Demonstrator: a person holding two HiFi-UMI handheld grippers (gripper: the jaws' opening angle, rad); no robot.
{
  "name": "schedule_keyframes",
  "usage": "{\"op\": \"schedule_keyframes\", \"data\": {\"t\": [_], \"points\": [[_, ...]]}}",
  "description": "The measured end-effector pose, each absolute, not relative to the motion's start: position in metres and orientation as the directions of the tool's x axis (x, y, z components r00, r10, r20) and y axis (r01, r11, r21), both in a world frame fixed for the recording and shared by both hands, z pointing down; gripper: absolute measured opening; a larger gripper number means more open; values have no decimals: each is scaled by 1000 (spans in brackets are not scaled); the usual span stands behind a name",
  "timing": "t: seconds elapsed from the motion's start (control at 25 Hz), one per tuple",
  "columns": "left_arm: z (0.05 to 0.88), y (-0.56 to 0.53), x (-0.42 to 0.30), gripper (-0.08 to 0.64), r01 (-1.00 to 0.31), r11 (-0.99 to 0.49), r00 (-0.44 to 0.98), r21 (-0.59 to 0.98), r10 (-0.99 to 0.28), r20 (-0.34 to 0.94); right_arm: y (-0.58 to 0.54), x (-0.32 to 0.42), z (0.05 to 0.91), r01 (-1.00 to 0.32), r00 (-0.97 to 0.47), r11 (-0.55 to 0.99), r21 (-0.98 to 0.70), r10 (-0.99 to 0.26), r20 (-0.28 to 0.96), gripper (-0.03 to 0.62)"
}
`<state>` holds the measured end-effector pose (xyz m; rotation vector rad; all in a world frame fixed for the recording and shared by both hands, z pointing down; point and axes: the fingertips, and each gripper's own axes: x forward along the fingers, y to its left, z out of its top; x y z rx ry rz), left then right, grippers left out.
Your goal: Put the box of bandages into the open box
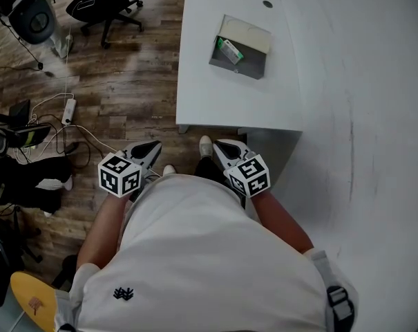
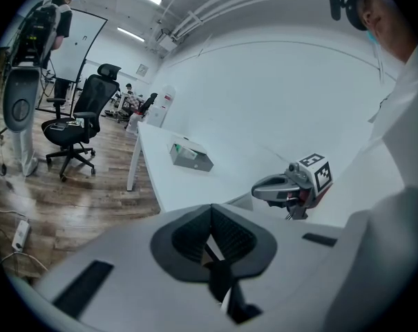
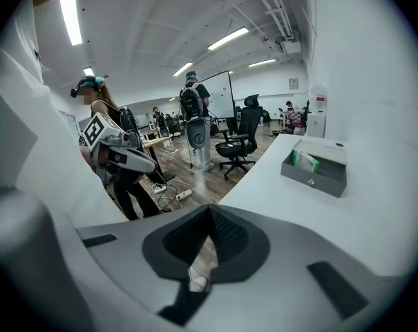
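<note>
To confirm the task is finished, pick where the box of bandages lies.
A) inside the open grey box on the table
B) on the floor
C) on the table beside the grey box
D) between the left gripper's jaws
A: the head view shows the box of bandages lying inside the open grey box on the table.

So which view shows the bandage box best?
Head view: it looks down into the open box, bandage box inside. Right gripper view shows it side-on above the wall; left gripper view, a tiny green speck.
</note>
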<state>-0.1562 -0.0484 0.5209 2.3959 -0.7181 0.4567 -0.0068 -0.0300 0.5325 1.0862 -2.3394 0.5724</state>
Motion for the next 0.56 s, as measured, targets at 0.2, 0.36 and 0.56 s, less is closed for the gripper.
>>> {"op": "schedule_keyframes", "data": {"t": [0.2,0.36,0.56], "points": [[522,-65,-142,6,-594,-681,787,428,-381,486,-48,12,532,-793,-555,588,-158,-591,586,6],[521,-83,-118,6,-595,-681,784,427,-376,493,-67,40,532,-802,-547,574,-163,-598,586,6],[520,-118,-75,6,-598,-678,783,428,-379,494,-104,86,532,-807,-538,570,-155,-601,591,6]]}}
